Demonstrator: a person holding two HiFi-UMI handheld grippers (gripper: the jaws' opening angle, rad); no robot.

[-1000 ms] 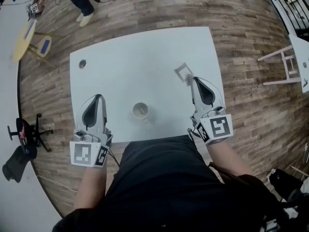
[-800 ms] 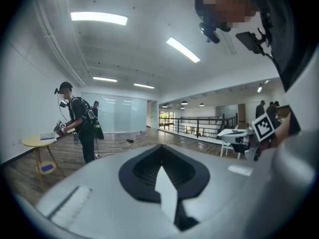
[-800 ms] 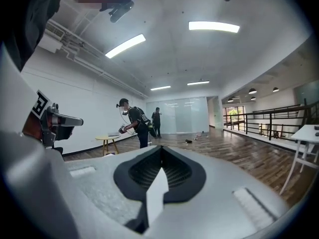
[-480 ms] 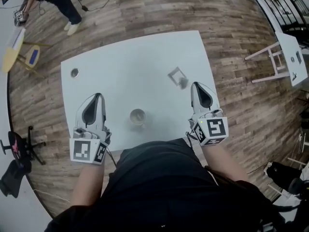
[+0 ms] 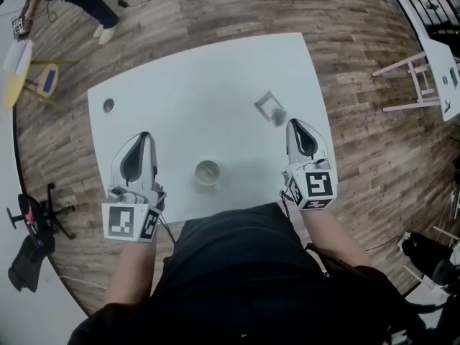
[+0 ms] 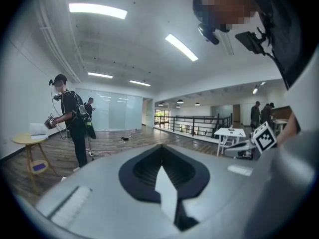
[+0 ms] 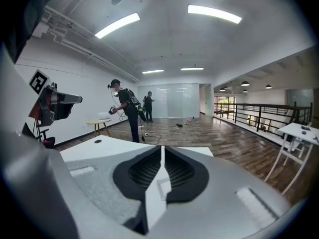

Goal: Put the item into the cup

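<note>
My right gripper (image 5: 292, 123) has sunk toward the worktop (image 5: 201, 85) over the last second. Its tips now sit just on the near side of the small square item (image 5: 269, 107), not touching it. The item lies flat where it lay a second ago, at the right of the worktop, and the cup (image 5: 208, 172) stands unmoved near the front edge, empty as far as I can see.

My right jaws are pressed together with nothing between them, so I judge the pickup has not begun; they must part before I can close on the item. My left gripper (image 5: 144, 135) rests left of the cup, jaws also together and empty.

The item is near the right edge, so a clumsy nudge could push it off. Between item and cup the surface is bare. A small round spot (image 5: 108, 106) sits well apart, far left.
</note>
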